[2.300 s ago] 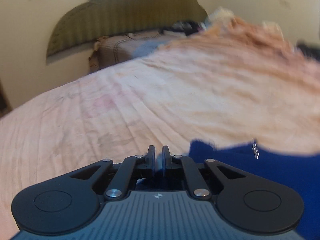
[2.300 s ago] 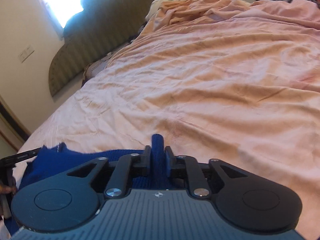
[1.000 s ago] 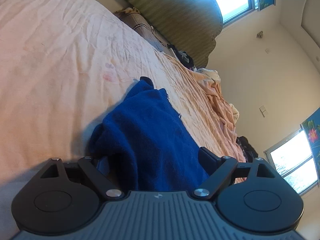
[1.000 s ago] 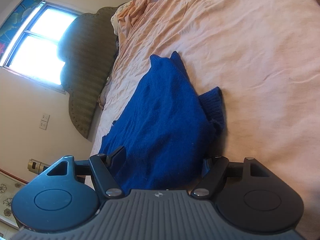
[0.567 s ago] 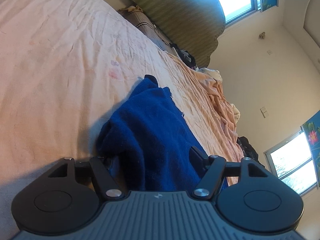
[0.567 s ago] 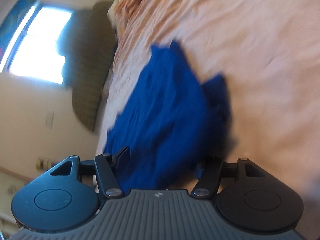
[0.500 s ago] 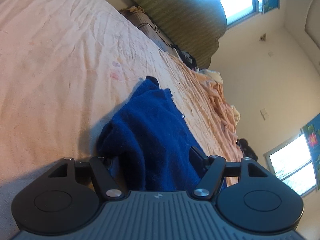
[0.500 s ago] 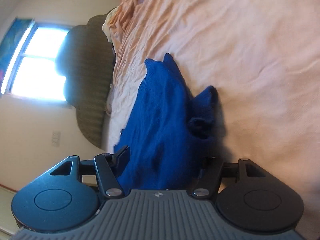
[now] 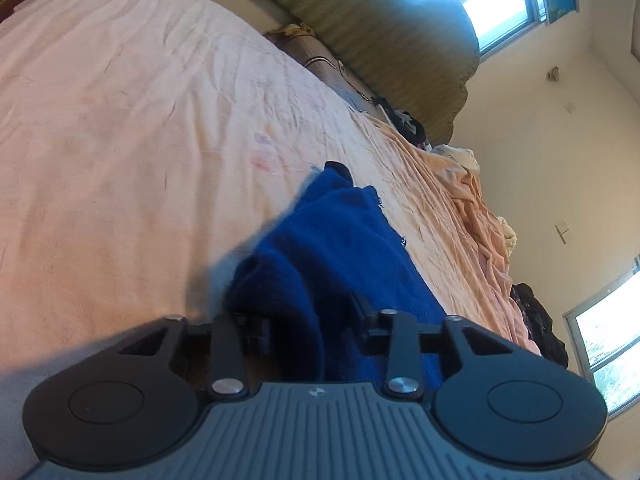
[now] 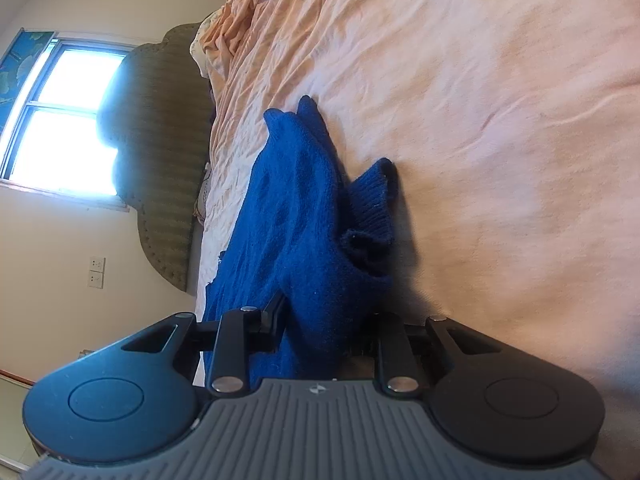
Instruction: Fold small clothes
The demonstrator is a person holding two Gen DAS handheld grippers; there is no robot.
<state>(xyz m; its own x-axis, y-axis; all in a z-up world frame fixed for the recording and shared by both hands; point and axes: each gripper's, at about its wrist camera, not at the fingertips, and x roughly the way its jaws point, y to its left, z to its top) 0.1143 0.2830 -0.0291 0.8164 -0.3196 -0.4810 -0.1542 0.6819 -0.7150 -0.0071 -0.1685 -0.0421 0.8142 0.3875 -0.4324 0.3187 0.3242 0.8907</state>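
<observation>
**Blue sweater lies straight ahead, between both sets of fingers**

Blue sweater [image 9: 332, 264] is the thing I have to fold, and it sits right in front of me. I start at my left gripper [image 9: 308, 328]. Its two fingers are spread wide apart, and a bunched edge of the sweater sits in the gap between them. The fingers are not squeezing it, so I hold nothing on that side.

My right gripper [image 10: 320, 328] is the same. Its fingers are wide apart too, with the near edge of the sweater lying between them, loose and not pinched.

From both grippers the sweater runs away from me in one long strip, up the pink bed sheet [image 9: 120, 140] toward the green headboard [image 10: 160, 128]. So its long way points forward, not sideways. In the right view one sleeve [image 10: 372, 200] sticks out to the right of the body, with its cuff curled open.

Both hands are about as near to the sweater as each other. Each one is at the near end. I think the next move is to close on this near edge, and the far end is the place it would fold toward. I need a good bite of cloth first, or it may slip out.
</observation>
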